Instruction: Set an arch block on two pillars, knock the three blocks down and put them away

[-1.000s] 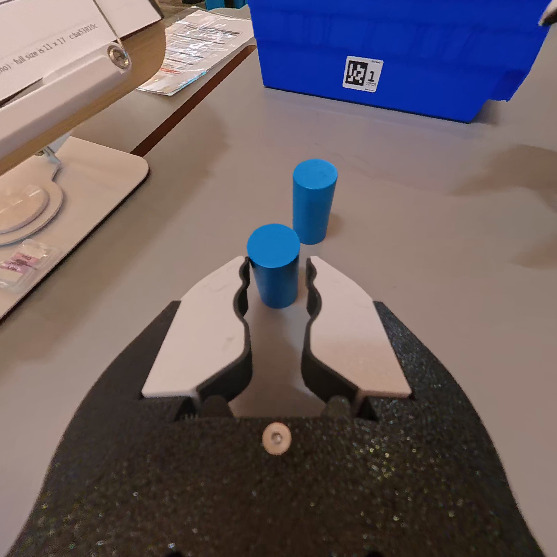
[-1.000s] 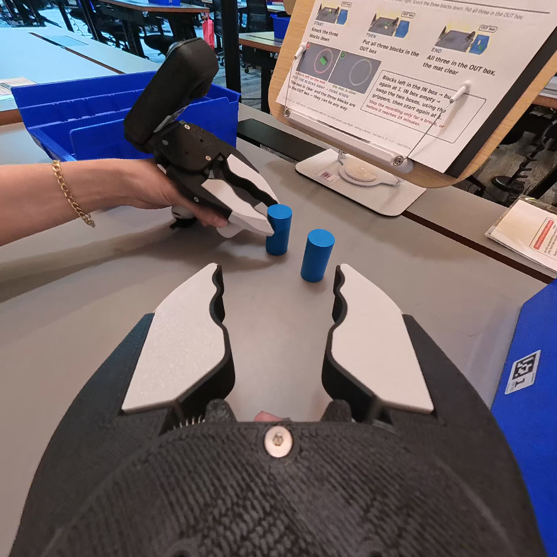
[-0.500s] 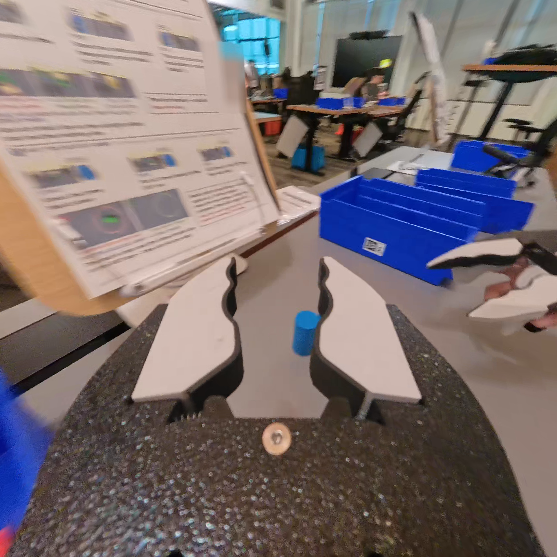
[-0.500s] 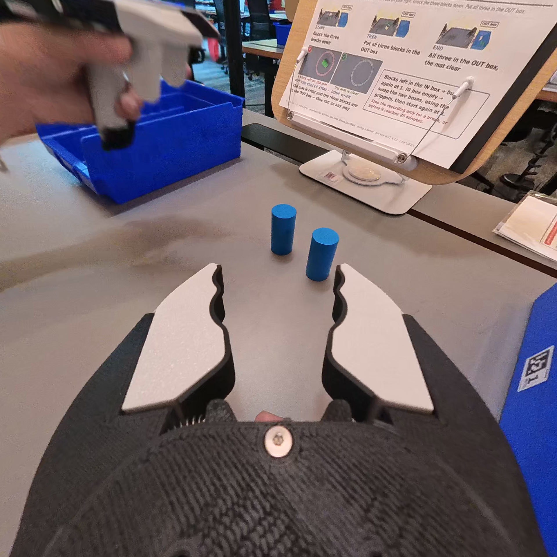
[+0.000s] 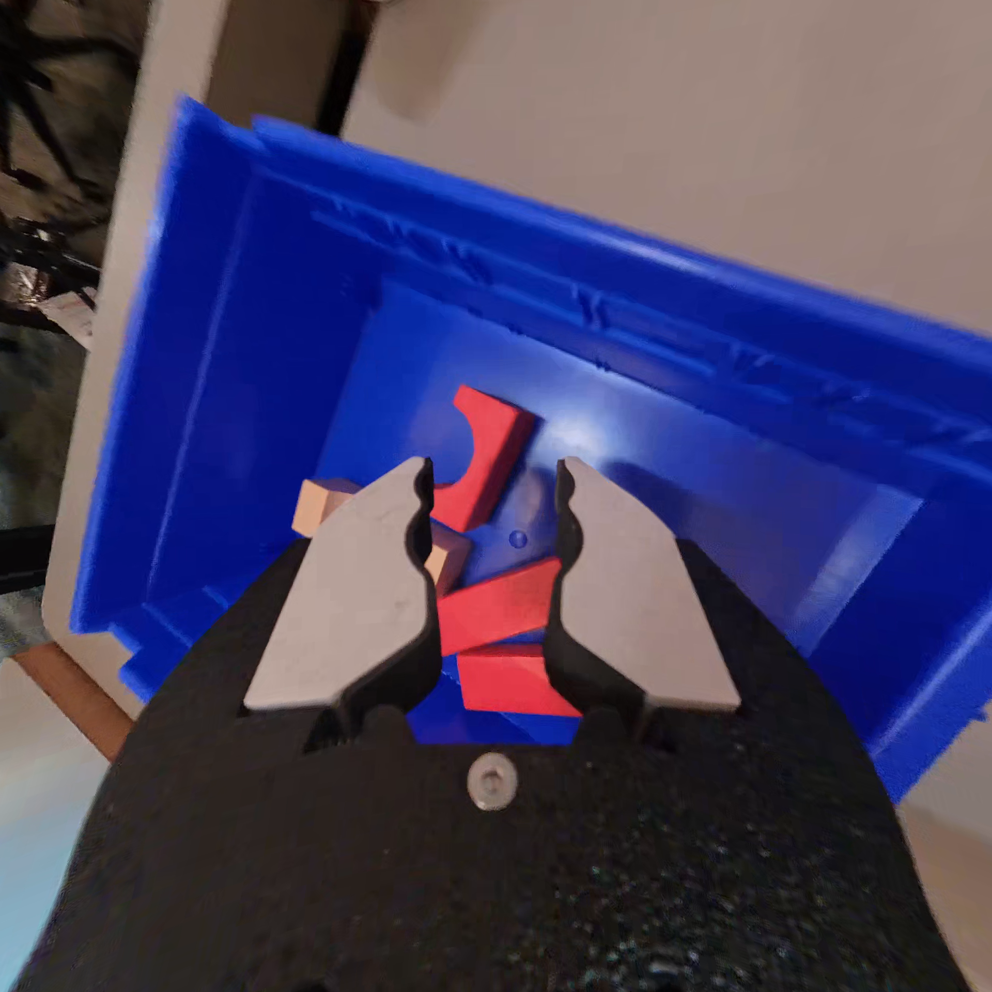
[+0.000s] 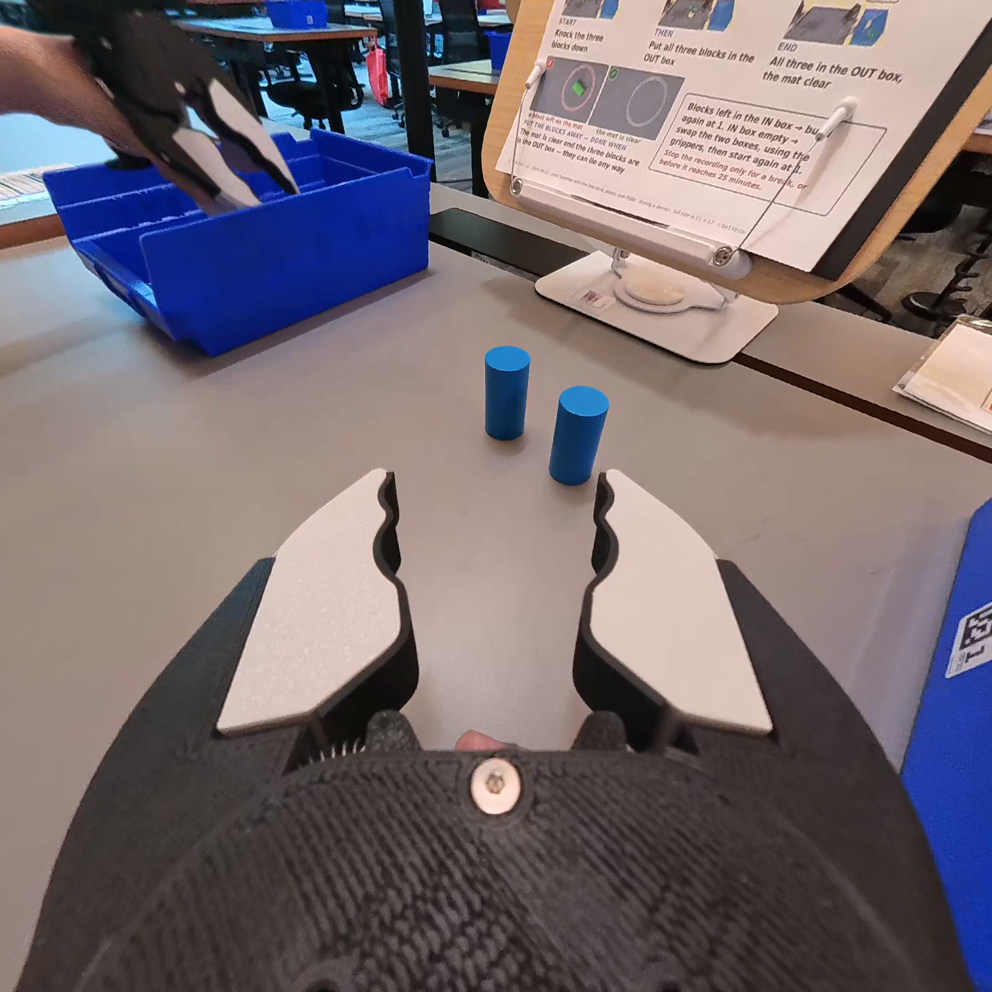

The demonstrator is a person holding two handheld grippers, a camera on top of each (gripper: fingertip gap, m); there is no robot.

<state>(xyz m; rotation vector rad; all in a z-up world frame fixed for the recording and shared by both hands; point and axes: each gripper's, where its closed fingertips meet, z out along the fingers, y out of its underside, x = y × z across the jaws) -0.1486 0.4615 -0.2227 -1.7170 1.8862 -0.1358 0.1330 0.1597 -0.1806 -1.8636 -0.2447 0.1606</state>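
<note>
My left gripper [image 5: 493,468] is open and empty, pointing down into a blue bin [image 5: 225,376]. In the bin lie a red arch block [image 5: 491,456], two more red blocks [image 5: 499,601] and a tan block [image 5: 316,504], partly hidden by my fingers. The right wrist view shows this left gripper [image 6: 252,198] above the same bin [image 6: 279,268]. My right gripper [image 6: 494,478] is open and empty, low over the grey table. Two upright blue cylinders stand just ahead of it, one [image 6: 578,435] near its right fingertip and one [image 6: 507,393] farther back.
A wooden stand with an instruction sheet [image 6: 724,123] stands on a white base [image 6: 671,316] at the back right. Another blue bin with a square marker tag [image 6: 955,698] is at the right edge. Papers [image 6: 950,370] lie at the far right. There is about 40 cm between the tips of the two grippers. My left gripper's tips are some 4 cm from the red arch block [image 5: 491,456].
My left gripper has let go of the near cylinder, lifted away and swung left over the blue bin, now pointing down into it. My right gripper has stayed put, open.
</note>
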